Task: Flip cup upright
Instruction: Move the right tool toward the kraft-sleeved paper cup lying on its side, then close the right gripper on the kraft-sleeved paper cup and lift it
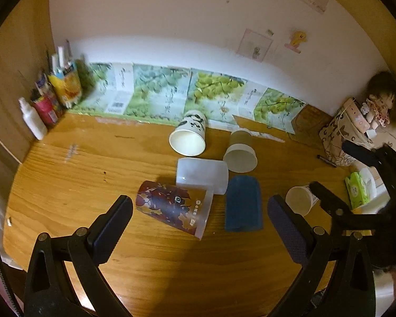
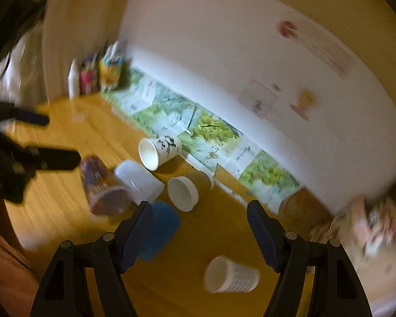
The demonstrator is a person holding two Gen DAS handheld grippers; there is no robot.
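Note:
Several cups lie on their sides on the wooden table (image 1: 66,185). A dark red patterned cup (image 1: 171,207) lies just ahead of my open, empty left gripper (image 1: 198,211). Behind it lie a frosted white cup (image 1: 202,175), an ink-printed white cup (image 1: 188,137) and a brown-sleeved cup (image 1: 240,153). A blue cup (image 1: 244,203) lies to the right. My right gripper (image 2: 199,219) is open and empty above a small white paper cup (image 2: 231,274), which lies on its side; that cup also shows in the left wrist view (image 1: 302,199).
Bottles and tubes (image 1: 55,95) stand at the back left corner. Grape-printed paper (image 1: 211,92) lines the wall. A patterned box with a doll (image 1: 356,124) and a green tissue pack (image 1: 357,190) sit at the right. The right wrist view is motion-blurred.

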